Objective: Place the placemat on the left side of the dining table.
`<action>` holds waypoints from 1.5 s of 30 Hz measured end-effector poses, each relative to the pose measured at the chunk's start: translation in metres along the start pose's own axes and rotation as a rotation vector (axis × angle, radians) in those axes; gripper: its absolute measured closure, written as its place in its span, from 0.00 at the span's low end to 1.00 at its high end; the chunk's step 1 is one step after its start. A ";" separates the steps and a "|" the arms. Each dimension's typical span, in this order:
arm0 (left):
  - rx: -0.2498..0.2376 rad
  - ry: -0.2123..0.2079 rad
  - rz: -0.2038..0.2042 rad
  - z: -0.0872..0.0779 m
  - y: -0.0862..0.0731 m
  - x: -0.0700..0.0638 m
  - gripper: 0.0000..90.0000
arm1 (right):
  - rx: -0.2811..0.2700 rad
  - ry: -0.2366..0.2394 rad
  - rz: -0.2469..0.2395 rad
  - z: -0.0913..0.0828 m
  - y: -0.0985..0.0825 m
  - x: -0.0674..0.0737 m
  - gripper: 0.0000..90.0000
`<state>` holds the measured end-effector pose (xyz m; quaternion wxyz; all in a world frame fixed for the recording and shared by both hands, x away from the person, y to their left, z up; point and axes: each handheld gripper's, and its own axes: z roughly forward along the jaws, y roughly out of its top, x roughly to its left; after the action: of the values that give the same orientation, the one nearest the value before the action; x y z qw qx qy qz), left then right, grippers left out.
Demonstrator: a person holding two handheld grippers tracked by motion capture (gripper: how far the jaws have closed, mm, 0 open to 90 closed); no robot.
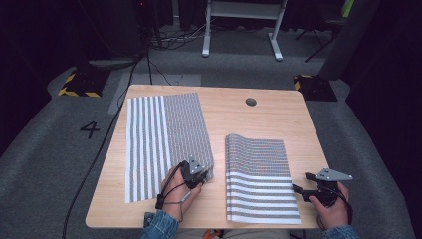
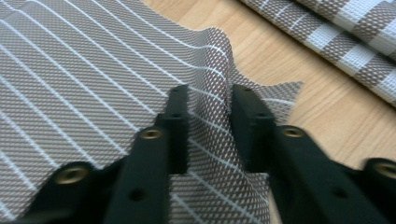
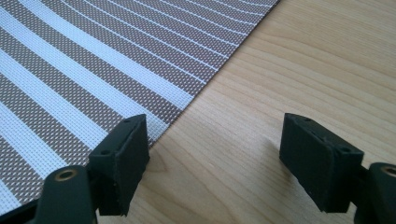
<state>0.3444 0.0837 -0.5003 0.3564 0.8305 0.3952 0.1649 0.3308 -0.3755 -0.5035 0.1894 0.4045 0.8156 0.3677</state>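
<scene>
Pale wood forms the one table, which carries two striped woven placemats, with two hand-held grippers at its near edge. The left placemat lies flat with its long axis running away from the person, its stripes following that same direction; broad white bands on its left half, fine grey weave on its right. The left gripper sits on this mat's near right corner, and its black jaws have pinched a raised ridge of the grey weave between them, nearly together, clamped on the cloth. The second placemat lies just to the right of that gripper, its stripes running crosswise and its far end curled up in a low hump. The right gripper rests just beyond this mat's near right edge, jaws wide apart over bare wood, holding nothing.
</scene>
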 end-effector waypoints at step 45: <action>0.031 0.087 -0.133 -0.040 -0.032 0.037 0.35 | -0.001 0.002 -0.002 0.000 -0.001 0.001 0.27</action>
<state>0.3284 0.1448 -0.4958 0.3361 0.7998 0.4671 0.1705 0.3298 -0.3754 -0.5038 0.1892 0.4035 0.8160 0.3683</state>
